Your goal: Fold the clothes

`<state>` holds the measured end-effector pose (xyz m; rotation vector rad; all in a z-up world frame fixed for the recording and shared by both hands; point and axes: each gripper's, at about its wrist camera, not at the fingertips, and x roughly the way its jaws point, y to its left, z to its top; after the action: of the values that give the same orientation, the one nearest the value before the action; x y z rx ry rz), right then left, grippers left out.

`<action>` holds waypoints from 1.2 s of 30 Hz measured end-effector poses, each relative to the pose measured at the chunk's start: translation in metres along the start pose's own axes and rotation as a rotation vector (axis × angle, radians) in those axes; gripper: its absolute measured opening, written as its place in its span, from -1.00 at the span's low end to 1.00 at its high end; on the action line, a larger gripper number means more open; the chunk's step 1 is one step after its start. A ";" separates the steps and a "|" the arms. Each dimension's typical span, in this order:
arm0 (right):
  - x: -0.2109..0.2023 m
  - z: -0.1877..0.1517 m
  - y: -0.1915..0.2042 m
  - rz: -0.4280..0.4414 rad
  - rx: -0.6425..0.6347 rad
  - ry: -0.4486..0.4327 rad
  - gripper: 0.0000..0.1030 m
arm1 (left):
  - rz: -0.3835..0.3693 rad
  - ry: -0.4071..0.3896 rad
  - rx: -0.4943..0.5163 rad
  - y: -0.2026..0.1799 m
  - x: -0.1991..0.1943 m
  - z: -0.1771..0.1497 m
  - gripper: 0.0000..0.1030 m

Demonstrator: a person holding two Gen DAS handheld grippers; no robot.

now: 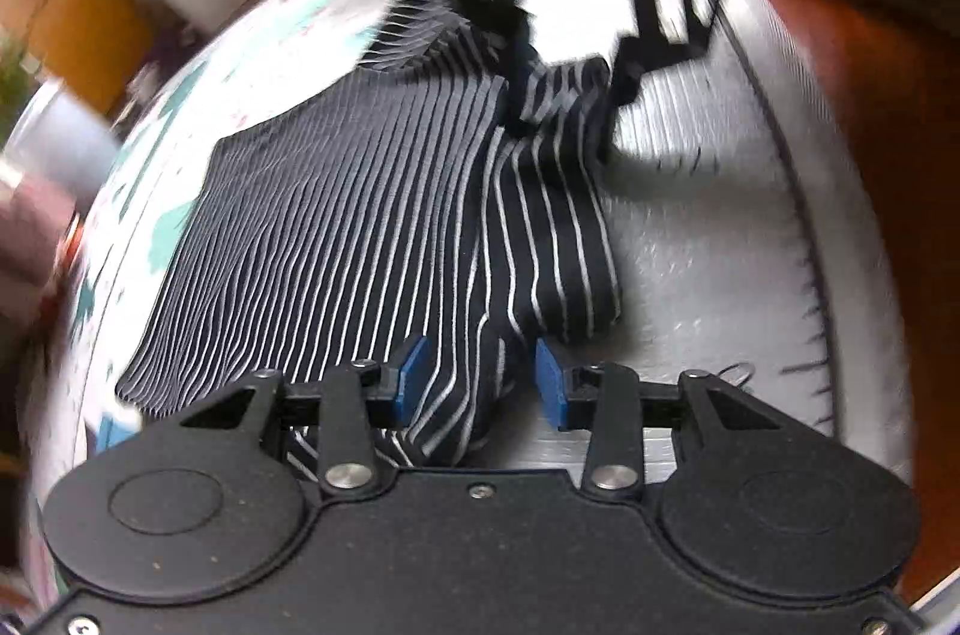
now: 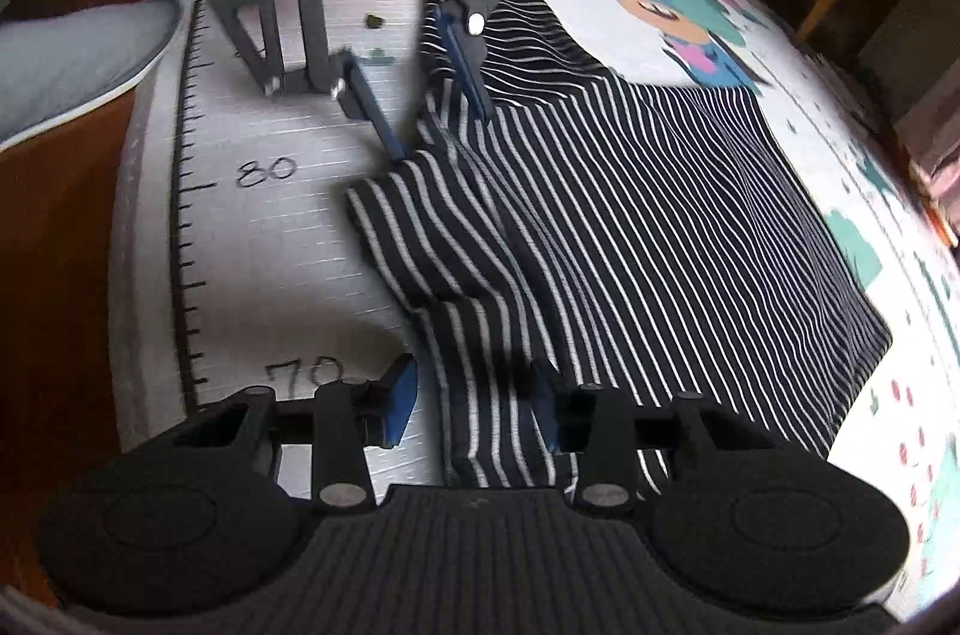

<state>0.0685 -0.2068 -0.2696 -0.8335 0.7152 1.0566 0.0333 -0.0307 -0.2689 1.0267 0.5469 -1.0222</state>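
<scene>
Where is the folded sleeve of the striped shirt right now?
In the right wrist view the sleeve lies centre-left, along the striped shirt edge beside the mat's printed ruler, between both grippers.

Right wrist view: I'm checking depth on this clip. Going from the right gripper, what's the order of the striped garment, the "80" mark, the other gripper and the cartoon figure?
1. Striped garment, between the right gripper's fingers.
2. "80" mark, ahead left.
3. Left gripper, ahead, centre.
4. Cartoon figure, ahead right; too close to call against the left gripper.

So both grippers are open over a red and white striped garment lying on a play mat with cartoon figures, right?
Not quite: the striped garment is dark navy or black with white stripes, not red, as the right wrist view shows. The rest holds: left gripper and right gripper are open, over the cartoon play mat.
</scene>
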 end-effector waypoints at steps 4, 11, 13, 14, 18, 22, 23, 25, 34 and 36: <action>0.005 0.003 -0.027 0.135 0.126 0.030 -0.27 | -0.089 0.019 -0.017 0.005 0.000 0.003 -0.82; 0.000 0.007 -0.034 0.327 0.101 0.101 -0.31 | -0.241 0.052 -0.053 0.014 0.000 0.007 -0.81; -0.008 0.007 -0.036 0.350 0.128 0.104 -0.31 | -0.270 0.061 -0.124 0.021 -0.007 0.005 -0.45; -0.011 0.008 -0.040 0.370 0.146 0.101 -0.31 | -0.293 0.053 -0.204 0.030 -0.014 -0.001 -0.34; -0.025 0.018 -0.051 0.362 0.242 0.010 -0.30 | -0.064 0.076 -0.677 0.090 -0.038 -0.066 -0.34; -0.018 0.026 -0.047 0.290 0.257 -0.039 -0.30 | 0.366 0.182 -1.212 0.136 -0.070 -0.180 -0.34; -0.014 0.027 -0.044 0.277 0.250 -0.039 -0.30 | 0.465 0.208 -1.329 0.144 -0.077 -0.208 -0.34; -0.008 0.029 -0.038 0.251 0.236 -0.039 -0.30 | 0.552 0.236 -1.484 0.149 -0.085 -0.246 -0.34; 0.013 0.039 -0.011 0.242 0.189 -0.085 -0.30 | 0.604 0.090 -1.798 0.151 -0.082 -0.293 -0.91; 0.018 0.043 -0.004 0.252 0.152 -0.083 -0.30 | 0.623 0.075 -1.788 0.150 -0.088 -0.285 -0.92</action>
<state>0.0831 -0.1630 -0.2618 -0.5754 0.8340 1.2381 0.1485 0.2823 -0.2625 -0.4083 0.8250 0.2608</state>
